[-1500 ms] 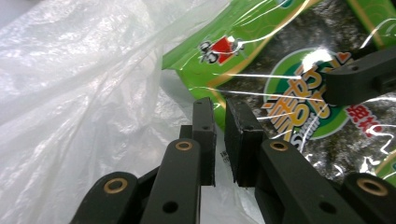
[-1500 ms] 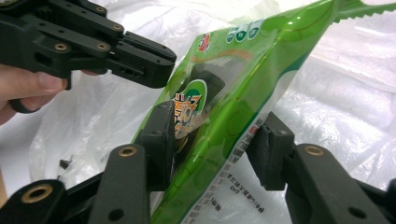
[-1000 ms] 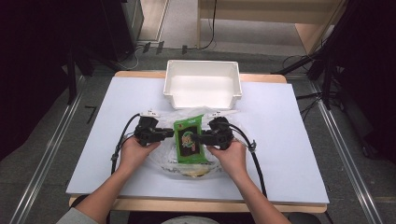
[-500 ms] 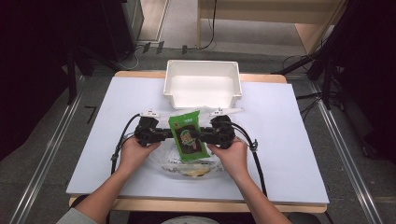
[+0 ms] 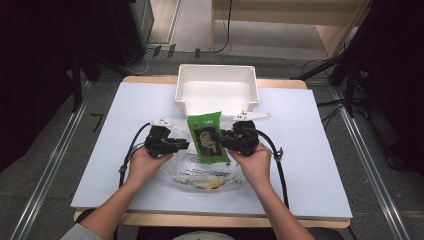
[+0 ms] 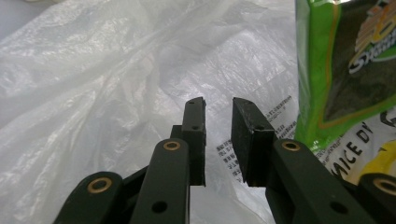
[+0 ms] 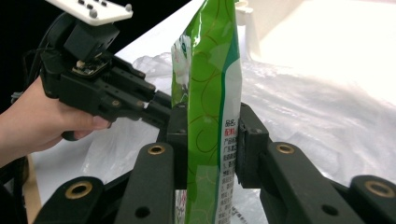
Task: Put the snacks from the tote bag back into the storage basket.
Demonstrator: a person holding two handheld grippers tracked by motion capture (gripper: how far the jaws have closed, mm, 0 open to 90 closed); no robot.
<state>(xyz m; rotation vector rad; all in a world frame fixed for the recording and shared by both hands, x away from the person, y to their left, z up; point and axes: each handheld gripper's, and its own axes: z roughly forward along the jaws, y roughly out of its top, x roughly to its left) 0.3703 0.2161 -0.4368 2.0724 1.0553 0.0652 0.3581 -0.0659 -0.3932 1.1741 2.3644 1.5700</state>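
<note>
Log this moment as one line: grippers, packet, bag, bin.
right gripper: shut on green snack packet | left gripper: open, beside packet | clear plastic bag: on table under packet | white bin: beyond

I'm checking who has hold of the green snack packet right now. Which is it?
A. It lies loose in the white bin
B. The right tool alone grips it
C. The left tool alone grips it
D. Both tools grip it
B: in the right gripper view the right tool has its jaws clamped on the green snack packet, while the left tool stands open, holding nothing, over the clear plastic bag.
</note>
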